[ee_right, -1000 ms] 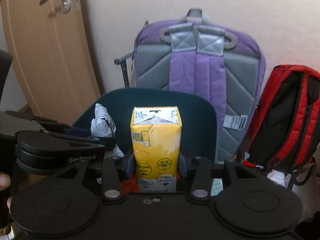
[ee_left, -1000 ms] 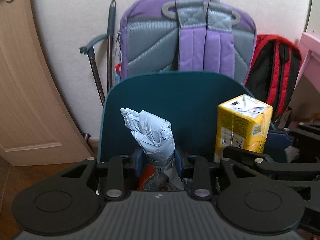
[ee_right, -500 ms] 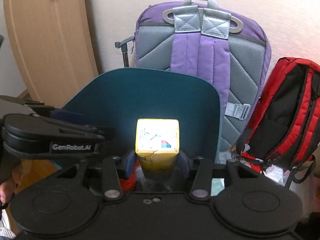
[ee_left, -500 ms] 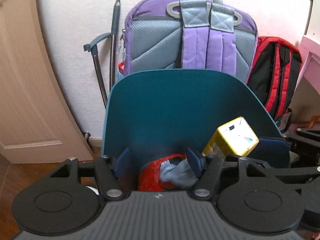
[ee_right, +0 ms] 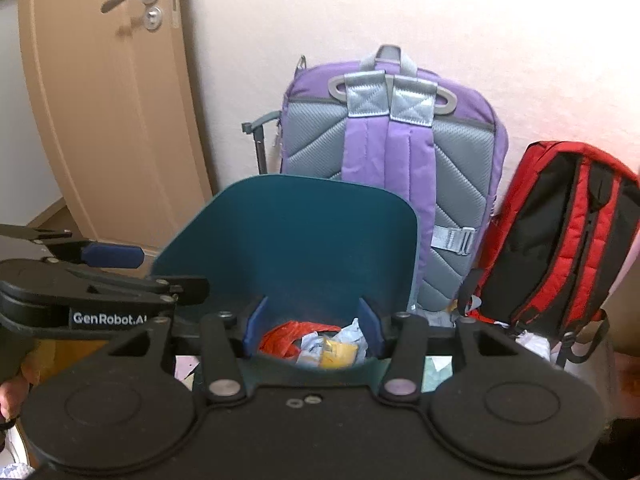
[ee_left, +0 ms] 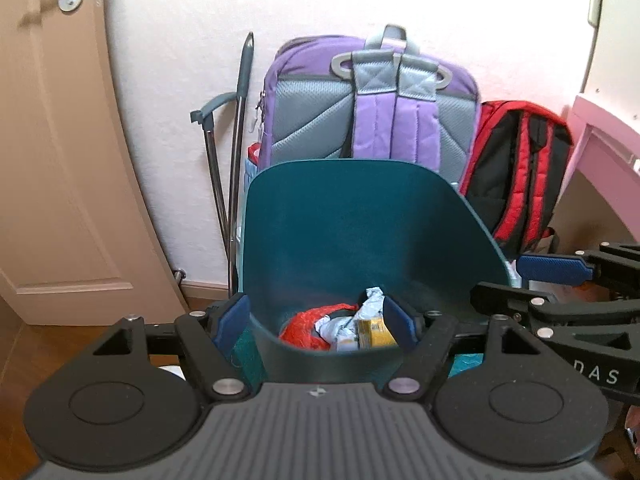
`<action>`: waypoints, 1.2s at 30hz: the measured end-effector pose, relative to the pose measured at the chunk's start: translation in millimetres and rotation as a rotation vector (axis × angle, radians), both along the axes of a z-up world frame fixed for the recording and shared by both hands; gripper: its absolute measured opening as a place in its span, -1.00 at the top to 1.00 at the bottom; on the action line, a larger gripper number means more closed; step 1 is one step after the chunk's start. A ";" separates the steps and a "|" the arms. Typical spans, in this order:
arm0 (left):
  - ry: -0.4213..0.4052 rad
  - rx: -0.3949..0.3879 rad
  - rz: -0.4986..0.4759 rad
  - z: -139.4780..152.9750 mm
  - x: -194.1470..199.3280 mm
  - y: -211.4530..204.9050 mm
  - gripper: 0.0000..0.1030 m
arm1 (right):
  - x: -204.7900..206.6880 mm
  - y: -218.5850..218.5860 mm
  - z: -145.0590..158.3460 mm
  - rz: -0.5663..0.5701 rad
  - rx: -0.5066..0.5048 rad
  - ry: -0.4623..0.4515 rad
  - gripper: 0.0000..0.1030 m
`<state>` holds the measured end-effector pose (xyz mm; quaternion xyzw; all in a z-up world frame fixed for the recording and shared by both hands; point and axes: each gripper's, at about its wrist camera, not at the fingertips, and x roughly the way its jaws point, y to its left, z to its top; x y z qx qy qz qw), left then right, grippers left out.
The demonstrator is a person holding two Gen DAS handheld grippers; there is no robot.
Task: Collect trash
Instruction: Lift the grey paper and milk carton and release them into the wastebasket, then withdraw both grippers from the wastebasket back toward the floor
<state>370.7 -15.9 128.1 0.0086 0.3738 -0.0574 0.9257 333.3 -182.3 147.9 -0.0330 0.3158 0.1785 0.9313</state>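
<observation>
A teal bin with a tall back flap stands in front of both grippers. Inside it lie a red wrapper, crumpled grey-white paper and the yellow carton. My left gripper hovers over the bin's near rim, jaws opening, nothing between its blue pads. My right gripper is likewise above the rim, jaws opening and empty. Each gripper appears at the side of the other's view.
A purple and grey backpack leans on the wall behind the bin, a red and black backpack to its right. A metal-handled tool and a wooden door are at the left. Pink furniture is at the right.
The left gripper let go of the grey paper wad and the right one let go of the yellow carton; both dropped into the bin. Both grippers opened and drew back and up.
</observation>
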 end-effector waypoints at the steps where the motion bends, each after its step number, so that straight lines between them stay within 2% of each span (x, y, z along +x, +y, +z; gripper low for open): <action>1: -0.002 -0.002 0.000 3.3 -6.1 0.8 -0.43 | -6.9 -0.8 3.0 0.003 0.000 -0.003 0.03; 10: -0.019 -0.021 -0.015 27.2 -72.5 9.5 -0.47 | -69.9 -6.9 21.5 0.028 -0.007 -0.024 0.02; 12: -0.017 -0.031 -0.019 28.6 -87.6 12.4 -0.69 | -84.0 -7.9 21.4 0.042 -0.011 -0.026 0.02; 18: -0.020 -0.052 -0.044 20.0 -131.3 25.4 -0.71 | -122.6 -12.3 5.7 0.081 -0.006 -0.011 0.01; 20: -0.019 -0.061 -0.046 11.6 -143.9 32.7 -0.94 | -133.8 -14.7 -7.4 0.098 -0.001 0.000 0.00; 21: -0.023 -0.064 -0.042 7.0 -149.6 36.7 -0.96 | -138.6 -14.8 -13.8 0.106 -0.001 0.008 0.00; 25: -0.004 -0.079 -0.027 -19.7 -164.6 55.9 -0.96 | -151.0 -17.4 -51.6 0.127 -0.019 0.041 -0.01; 29: 0.059 -0.082 0.010 -59.4 -165.0 80.2 -0.96 | -148.4 -18.6 -100.9 0.125 -0.023 0.162 -0.01; 36: 0.264 -0.093 0.115 -166.8 -143.2 131.6 -0.96 | -132.9 -5.7 -198.2 0.105 -0.082 0.313 -0.01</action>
